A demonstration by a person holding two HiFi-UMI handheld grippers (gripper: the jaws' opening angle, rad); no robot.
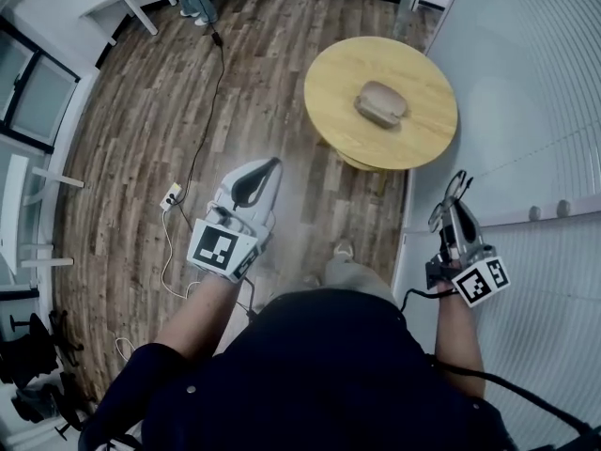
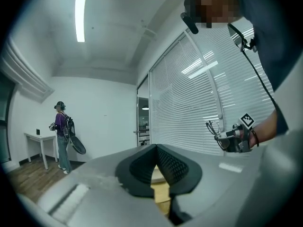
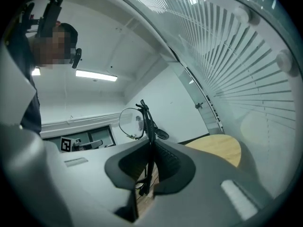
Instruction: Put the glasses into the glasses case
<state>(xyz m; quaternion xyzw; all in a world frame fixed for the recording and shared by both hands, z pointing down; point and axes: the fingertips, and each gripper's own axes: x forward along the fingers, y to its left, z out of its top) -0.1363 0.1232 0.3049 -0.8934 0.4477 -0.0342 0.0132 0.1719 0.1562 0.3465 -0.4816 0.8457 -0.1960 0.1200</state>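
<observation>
Right gripper [image 1: 459,212] pinches glasses [image 3: 132,123]; power strip [image 1: 171,195] lies left of table [image 1: 343,83].

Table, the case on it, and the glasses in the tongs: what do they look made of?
Table: pale wood or wood veneer, yellow-tan, matte with no glare.
Case: probably fabric or leatherette over a hard shell; brownish-grey, dull, rounded.
Glasses: thin dark frame, likely metal given how slim it is; clear lenses, glass or plastic unclear.

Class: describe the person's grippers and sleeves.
Both the left gripper and right gripper have pale grey tapered bodies with black pads, each bearing a white cube with black square markers. A black cable trails from the right. Sleeves: dark, short.
</observation>
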